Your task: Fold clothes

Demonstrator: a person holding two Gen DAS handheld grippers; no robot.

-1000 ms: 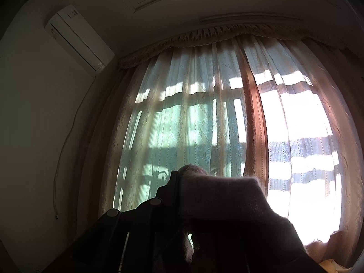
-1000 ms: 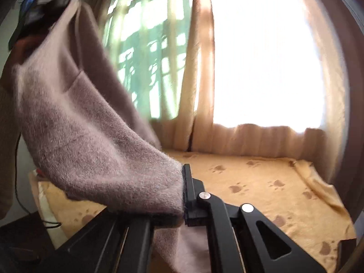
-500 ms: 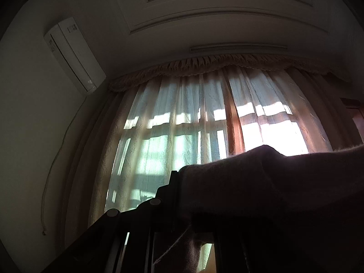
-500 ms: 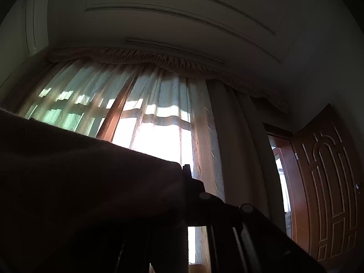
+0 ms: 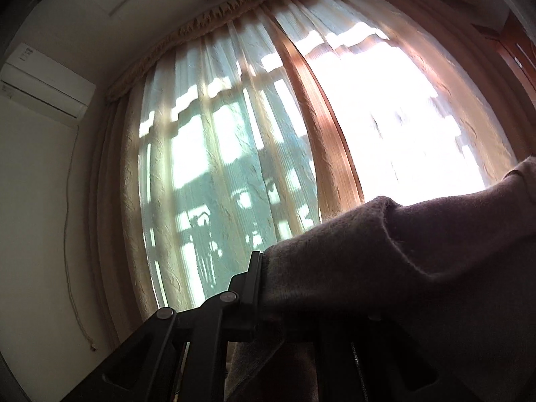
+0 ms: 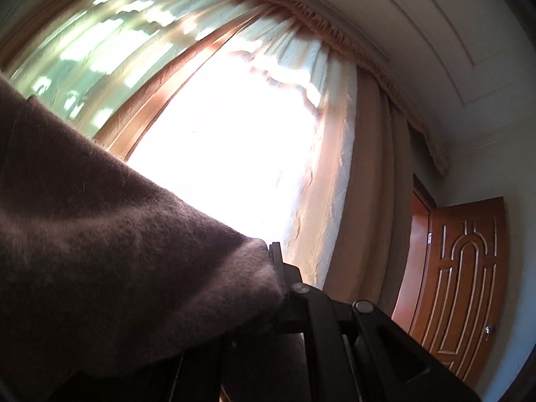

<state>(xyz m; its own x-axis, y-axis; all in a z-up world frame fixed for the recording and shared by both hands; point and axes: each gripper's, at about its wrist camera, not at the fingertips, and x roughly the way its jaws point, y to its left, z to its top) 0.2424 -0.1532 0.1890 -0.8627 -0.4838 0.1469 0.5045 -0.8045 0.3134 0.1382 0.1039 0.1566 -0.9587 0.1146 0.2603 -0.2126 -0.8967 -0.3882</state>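
Brown fuzzy sweater [image 5: 385,268] held up in the air, stretched between both claws. Left claw [image 5: 268,288] clamped on one edge, right claw [image 6: 264,274] on the other. Curtains [image 5: 234,134] behind. Air conditioner [image 5: 43,85] only in left view; wooden door [image 6: 459,284] only in right.

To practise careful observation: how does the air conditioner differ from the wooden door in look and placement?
The air conditioner is white, plain and boxy; the wooden door is reddish-brown with carved arched panels. The air conditioner sits high, left of the curtains; the door stands right of them. Both flank the curtained window.
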